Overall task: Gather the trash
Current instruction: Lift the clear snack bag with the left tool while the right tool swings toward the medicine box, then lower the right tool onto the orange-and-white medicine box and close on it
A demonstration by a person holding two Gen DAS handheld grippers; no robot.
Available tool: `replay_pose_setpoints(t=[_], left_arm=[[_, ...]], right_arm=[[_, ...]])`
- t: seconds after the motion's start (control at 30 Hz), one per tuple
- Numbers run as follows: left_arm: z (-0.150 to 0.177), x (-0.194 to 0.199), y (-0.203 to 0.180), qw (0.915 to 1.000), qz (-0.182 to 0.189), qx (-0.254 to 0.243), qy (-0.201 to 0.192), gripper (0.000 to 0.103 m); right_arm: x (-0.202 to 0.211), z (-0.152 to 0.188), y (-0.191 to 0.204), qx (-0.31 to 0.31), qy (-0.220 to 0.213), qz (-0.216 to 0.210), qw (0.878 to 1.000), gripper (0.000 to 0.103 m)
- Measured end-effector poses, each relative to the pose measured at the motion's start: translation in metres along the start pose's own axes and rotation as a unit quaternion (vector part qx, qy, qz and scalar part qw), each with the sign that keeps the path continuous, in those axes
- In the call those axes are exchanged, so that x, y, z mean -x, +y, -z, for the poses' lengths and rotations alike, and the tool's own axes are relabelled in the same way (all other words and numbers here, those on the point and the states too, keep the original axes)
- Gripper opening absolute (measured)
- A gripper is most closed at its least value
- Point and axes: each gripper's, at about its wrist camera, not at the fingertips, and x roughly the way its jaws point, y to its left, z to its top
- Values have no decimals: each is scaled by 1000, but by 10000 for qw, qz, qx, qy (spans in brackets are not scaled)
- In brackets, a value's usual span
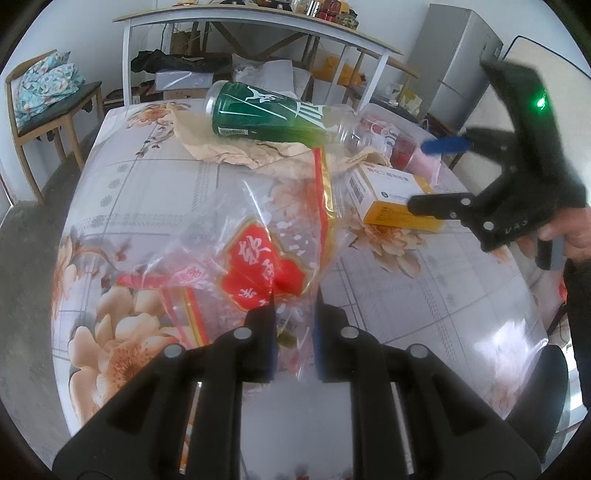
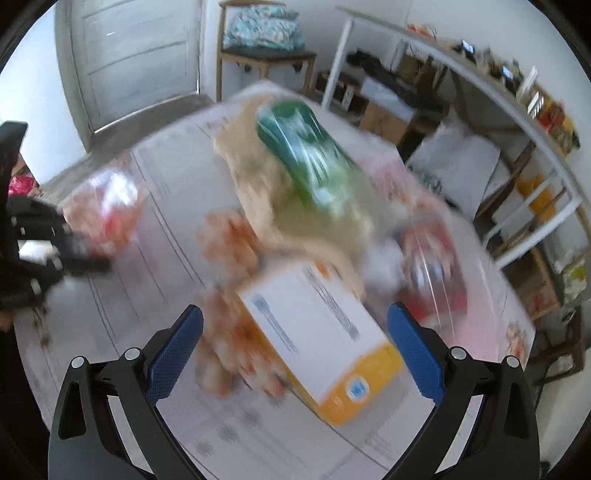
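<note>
My left gripper (image 1: 295, 295) is shut on the near edge of a clear plastic bag (image 1: 255, 243) with red print, lying on the flowered table. My right gripper (image 2: 295, 314) is open, jaws wide on either side of a white and yellow box (image 2: 317, 339), just above it; it also shows in the left wrist view (image 1: 428, 173), over the same box (image 1: 388, 195). Behind lie a green-labelled plastic bottle (image 1: 269, 114), crumpled brown paper (image 1: 229, 147) and a red wrapper (image 1: 402, 144). The right wrist view is blurred.
The flowered tablecloth (image 1: 424, 302) covers a small table. A wooden chair (image 1: 48, 110) stands at the far left. A white shelf desk (image 1: 258, 22) with boxes and bags under it stands behind. A grey fridge (image 1: 458, 59) is at the back right.
</note>
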Motion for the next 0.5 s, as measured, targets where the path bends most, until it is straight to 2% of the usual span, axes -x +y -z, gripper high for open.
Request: replay_pose_setpoints(t=[0.13,0.3,0.5], left_arm=[[-1,-2,-3,10000,29,-20,11,13],[0,-2,-3,10000,43,-6,17,13],[-1,-4,-3,10000,57,-19,27,13]], right_arm=[[-4,12,-26,-216,5,-388,9990,97],[-29,12,-24,151,492,-729,9960,97],[-45,8,-13,516,713,-538,9947,97]])
